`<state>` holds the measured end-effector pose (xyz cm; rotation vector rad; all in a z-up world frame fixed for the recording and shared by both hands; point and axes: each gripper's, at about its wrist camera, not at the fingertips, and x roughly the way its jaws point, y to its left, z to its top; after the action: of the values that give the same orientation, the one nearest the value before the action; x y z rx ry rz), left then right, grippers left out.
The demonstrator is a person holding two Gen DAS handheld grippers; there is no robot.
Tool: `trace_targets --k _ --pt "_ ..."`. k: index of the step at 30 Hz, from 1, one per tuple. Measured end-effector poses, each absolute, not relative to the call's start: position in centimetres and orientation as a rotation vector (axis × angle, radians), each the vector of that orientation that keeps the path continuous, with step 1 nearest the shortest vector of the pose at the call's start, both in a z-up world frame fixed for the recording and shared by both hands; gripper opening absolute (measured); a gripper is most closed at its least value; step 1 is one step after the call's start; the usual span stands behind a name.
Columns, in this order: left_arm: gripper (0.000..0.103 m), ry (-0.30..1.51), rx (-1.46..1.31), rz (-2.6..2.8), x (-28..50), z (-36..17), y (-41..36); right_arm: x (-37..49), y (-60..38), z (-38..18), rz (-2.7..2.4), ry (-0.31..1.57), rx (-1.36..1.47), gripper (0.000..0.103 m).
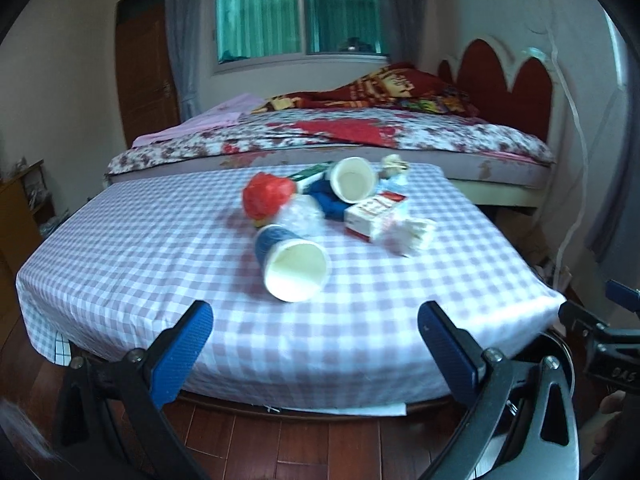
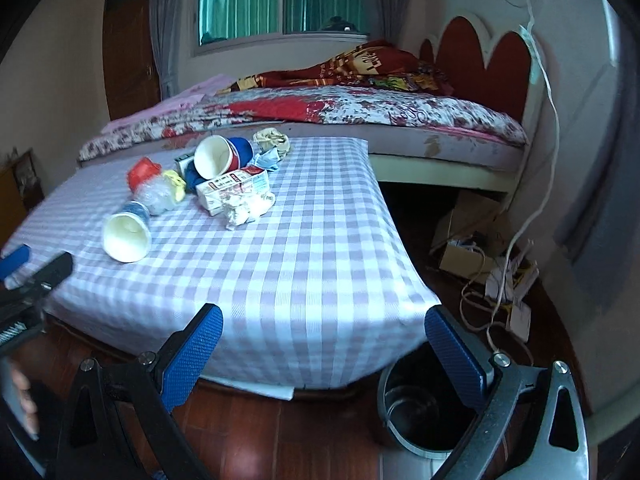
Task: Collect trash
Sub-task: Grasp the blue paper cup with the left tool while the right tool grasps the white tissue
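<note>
- Table (image 1: 120,240): draped in smooth lilac-and-white checked cloth, carrying a heap of trash toward its far edge.
- Paper cup (image 1: 294,266): blue-walled, cream inside, lying on its side nearest the front edge.
- Second cup (image 1: 354,180): tipped over at the far edge.
- Carton (image 1: 374,212): red-and-white cardboard, touching crumpled white tissue (image 1: 412,232).
- Red plastic bag (image 1: 266,196): crinkled, lying beside clear wrap.
- Bin (image 2: 416,408): round, dark, standing under the front right corner.
- Left gripper (image 1: 316,328): blue textured pads spread wide, holding nothing.
- Right gripper (image 2: 324,336): spread wide, gripping nothing.
</note>
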<state>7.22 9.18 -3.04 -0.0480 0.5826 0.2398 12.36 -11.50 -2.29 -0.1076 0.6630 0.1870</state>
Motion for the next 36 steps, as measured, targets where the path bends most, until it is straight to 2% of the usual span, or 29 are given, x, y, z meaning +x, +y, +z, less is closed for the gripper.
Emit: trace_targets --k 19,24,28,30,34,36 --pt "0.102 0.664 -0.115 0.345 19.0 -7.8 12.6 24.6 -4.5 -6.3 0.298 0.755 -0.157 0.102" --pt "0.096 0.694 -0.119 0.356 19.3 -8.9 14.4 26.7 -2.6 -6.4 0.335 0.759 -0.147 0.097" --pt "0.096 0.680 -0.128 0.359 18.6 -9.1 15.4 28.4 -1.9 -6.8 0.343 0.778 -0.118 0.093" --pt "0.092 0.675 -0.136 0.356 18.4 -9.1 15.8 29.4 -1.7 -7.2 0.345 0.804 -0.093 0.079" --pt "0.078 0.670 -0.163 0.328 18.4 -9.1 16.6 29.9 -1.6 -7.6 0.357 0.824 -0.073 0.059" --pt "0.071 0.664 -0.180 0.317 18.2 -9.0 16.9 29.8 -1.6 -7.7 0.360 0.827 -0.069 0.038"
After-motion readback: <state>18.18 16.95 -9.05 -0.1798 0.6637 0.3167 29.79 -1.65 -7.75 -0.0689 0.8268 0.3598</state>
